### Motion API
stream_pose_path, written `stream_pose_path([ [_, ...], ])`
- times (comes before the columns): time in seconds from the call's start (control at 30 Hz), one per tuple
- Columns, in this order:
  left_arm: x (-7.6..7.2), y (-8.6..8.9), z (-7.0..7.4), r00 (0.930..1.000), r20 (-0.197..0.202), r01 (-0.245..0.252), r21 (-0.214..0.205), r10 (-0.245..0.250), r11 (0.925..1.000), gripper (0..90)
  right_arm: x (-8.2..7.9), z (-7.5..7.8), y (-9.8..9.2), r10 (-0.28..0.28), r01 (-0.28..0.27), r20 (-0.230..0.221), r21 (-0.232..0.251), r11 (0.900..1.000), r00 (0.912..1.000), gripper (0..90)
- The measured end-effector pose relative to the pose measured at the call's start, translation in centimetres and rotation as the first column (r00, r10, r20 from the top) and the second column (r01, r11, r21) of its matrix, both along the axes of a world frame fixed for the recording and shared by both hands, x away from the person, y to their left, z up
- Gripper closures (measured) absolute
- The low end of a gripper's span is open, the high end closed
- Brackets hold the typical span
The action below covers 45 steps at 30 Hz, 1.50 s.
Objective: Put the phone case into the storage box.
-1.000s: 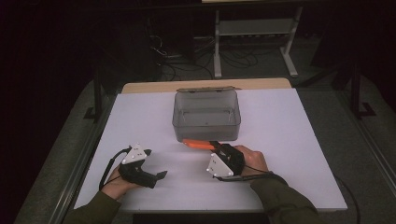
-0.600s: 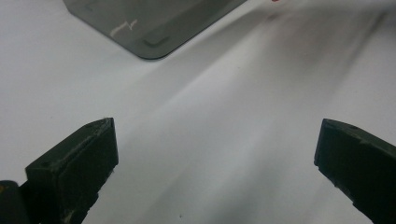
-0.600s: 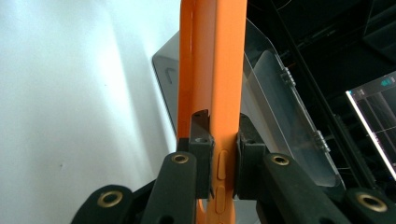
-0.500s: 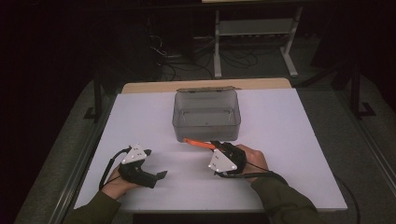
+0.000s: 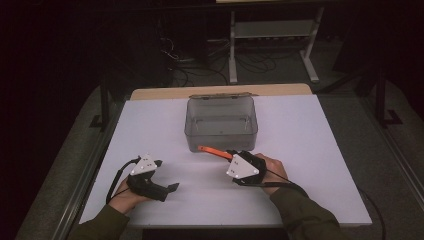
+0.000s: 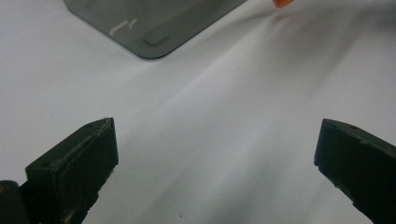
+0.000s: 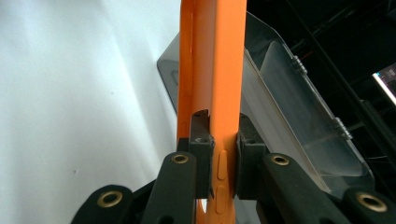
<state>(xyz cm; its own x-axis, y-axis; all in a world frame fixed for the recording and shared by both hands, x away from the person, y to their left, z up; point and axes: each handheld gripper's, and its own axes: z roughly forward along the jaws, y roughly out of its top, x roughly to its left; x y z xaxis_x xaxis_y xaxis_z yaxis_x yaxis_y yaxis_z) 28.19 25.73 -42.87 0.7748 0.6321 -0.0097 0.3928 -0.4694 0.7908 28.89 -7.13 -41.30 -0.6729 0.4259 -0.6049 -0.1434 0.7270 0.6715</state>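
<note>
Two hand-held grippers: right hand-held gripper (image 5: 227, 155) clamped on orange tool (image 5: 210, 151); left hand-held gripper (image 5: 170, 188) spread wide, empty.
Tool position: just beside grey box (image 5: 221, 122), above tabletop (image 5: 310, 150).
Step judged: placing; lifting over the wall is needed.

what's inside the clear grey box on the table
Nothing shows inside the grey box: its bare floor is visible from the high view. The near wall hides a strip of floor. The orange tool, clamped in the right gripper, is outside.

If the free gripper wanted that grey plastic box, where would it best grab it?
Probably the near wall's rim, from above: the grey box sits open-topped with thin upright walls. The left gripper is open wide and free, while the right gripper holds the orange tool.
</note>
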Motion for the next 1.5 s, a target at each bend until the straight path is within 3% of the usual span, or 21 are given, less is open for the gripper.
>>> stream_pose_path([
  [0.37,0.0,0.1,0.0,1.0000,0.000,0.000,0.000,0.000,1.0000,0.0,0.5,0.3,-0.6,-0.004,0.009,-0.077,0.066,0.9978,0.9970,79.6],
  [0.93,0.1,0.0,0.0,1.0000,-0.005,0.002,0.002,-0.002,1.0000,0.0,1.5,0.9,-1.8,0.008,0.027,-0.197,0.176,0.9839,0.9803,79.6],
  [1.27,0.1,0.0,0.0,1.0000,-0.006,0.003,0.004,-0.003,1.0000,0.0,2.1,1.2,-2.5,0.026,0.042,-0.271,0.241,0.9697,0.9623,79.6],
  [1.5,0.1,0.0,-0.1,1.0000,-0.008,0.005,0.005,-0.005,1.0000,0.0,2.5,1.4,-2.9,0.037,0.061,-0.328,0.283,0.9571,0.9439,79.5],
])
